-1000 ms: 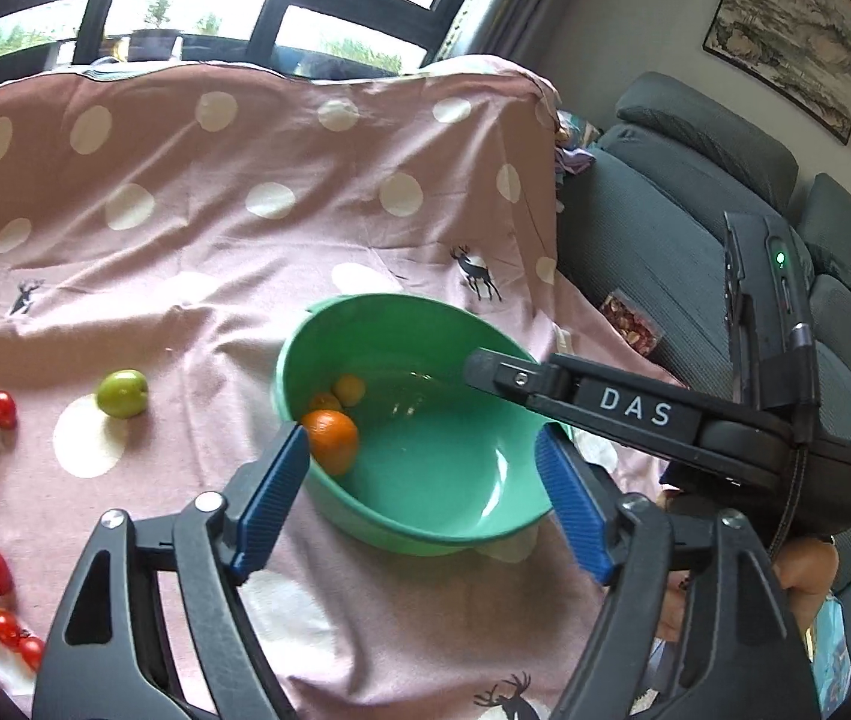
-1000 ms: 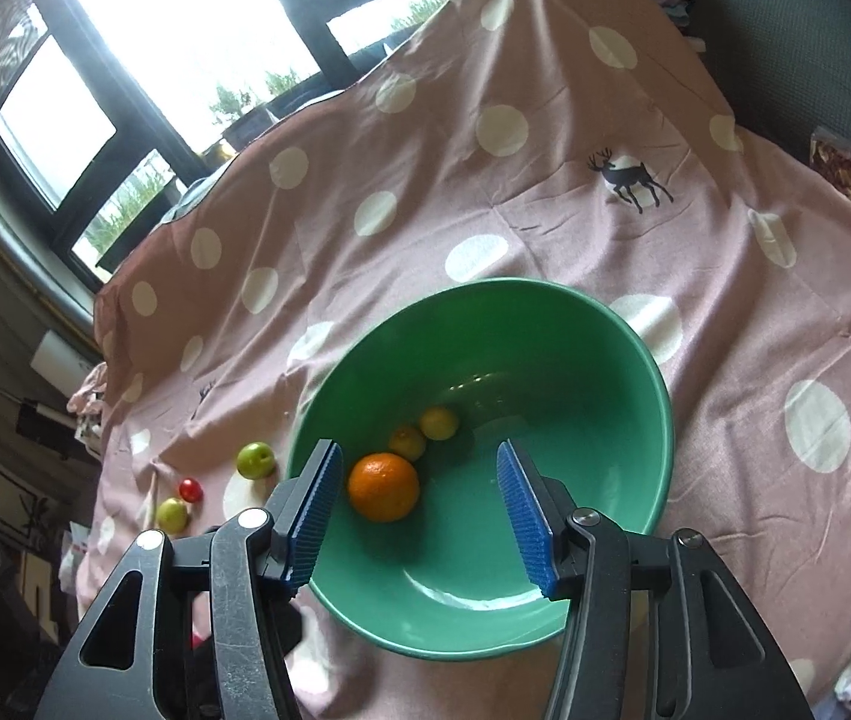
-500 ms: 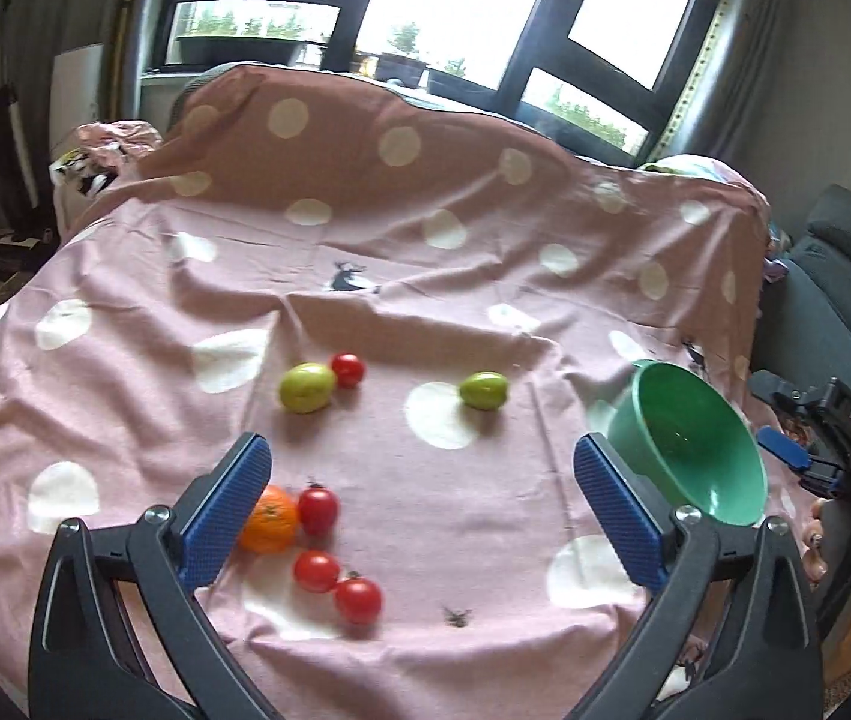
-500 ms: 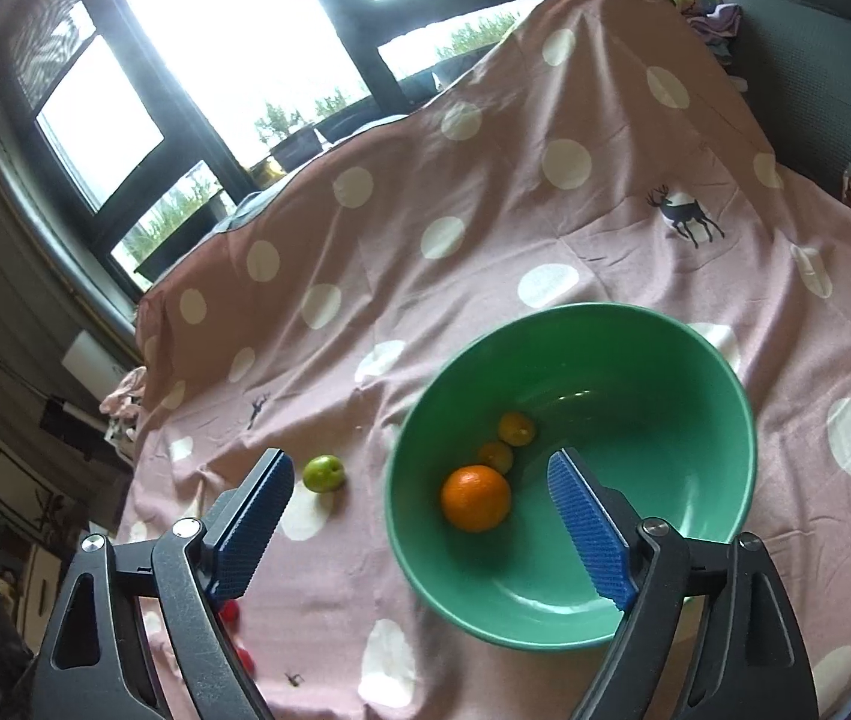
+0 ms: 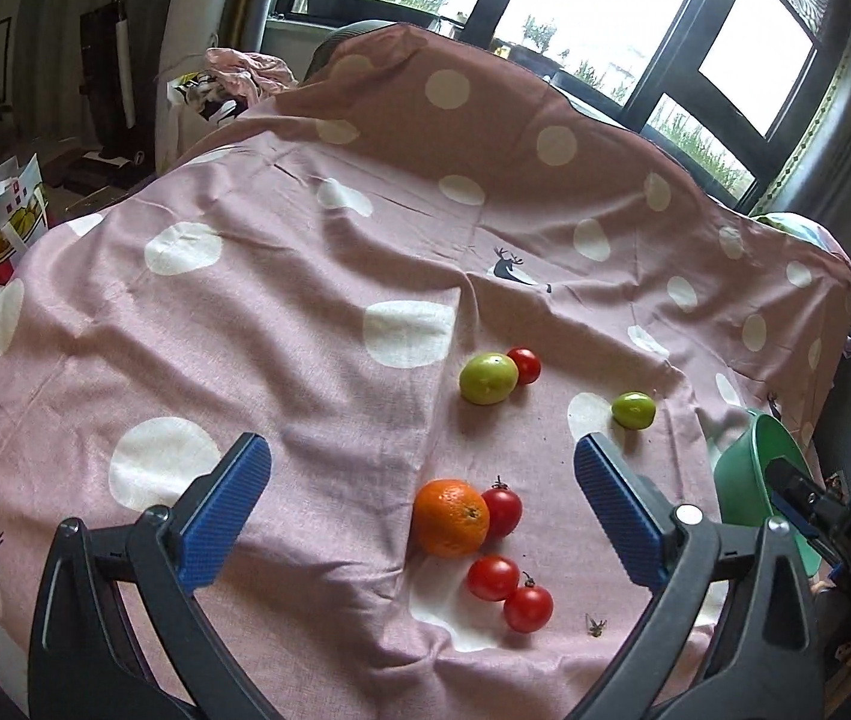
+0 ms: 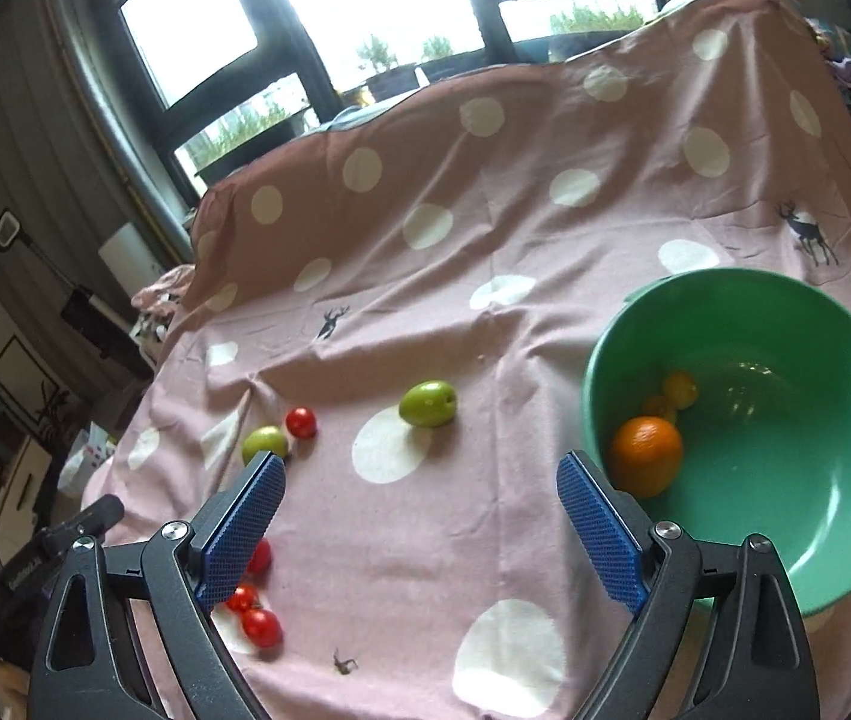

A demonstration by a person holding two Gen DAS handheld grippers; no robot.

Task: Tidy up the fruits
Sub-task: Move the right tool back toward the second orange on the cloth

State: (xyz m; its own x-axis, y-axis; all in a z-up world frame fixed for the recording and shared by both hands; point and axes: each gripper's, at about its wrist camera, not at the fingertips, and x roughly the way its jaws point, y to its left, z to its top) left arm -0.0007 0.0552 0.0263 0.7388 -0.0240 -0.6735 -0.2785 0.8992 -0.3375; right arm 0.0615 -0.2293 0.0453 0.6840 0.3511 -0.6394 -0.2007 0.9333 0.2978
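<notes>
Fruit lay scattered over a pink polka-dot cloth (image 5: 305,312) that covered the table. Seen from the left wrist, the left claw (image 5: 422,516) stood wide and held nothing, its blue pads (image 5: 224,510) spread well apart above the cloth. Between them, nearer the right pad, sat an orange (image 5: 451,517) with a red tomato (image 5: 502,511) touching its right side. Two more tomatoes (image 5: 509,591) lay just below, touching each other. Farther back a large green fruit (image 5: 488,378) rested against a small tomato (image 5: 524,365), and a smaller green fruit (image 5: 634,410) sat apart to the right, at the edge of a white dot. The green bowl (image 5: 752,480) showed only partly at the right edge, with the black body of the other tool in front of it.

From the right wrist, the right claw (image 6: 422,525) was also wide and empty, hovering over bare cloth. The bowl (image 6: 785,312) sat to its right and held a second orange (image 6: 646,455) against its left wall, with two small yellow-orange fruits (image 6: 674,393) just behind it. The smaller green fruit (image 6: 428,402) lay left of the bowl, and the larger green fruit (image 6: 264,444) with its tomato (image 6: 300,422) lay farther left, just past the left pad. The cluster of tomatoes (image 6: 252,606) was partly hidden by that pad.
</notes>
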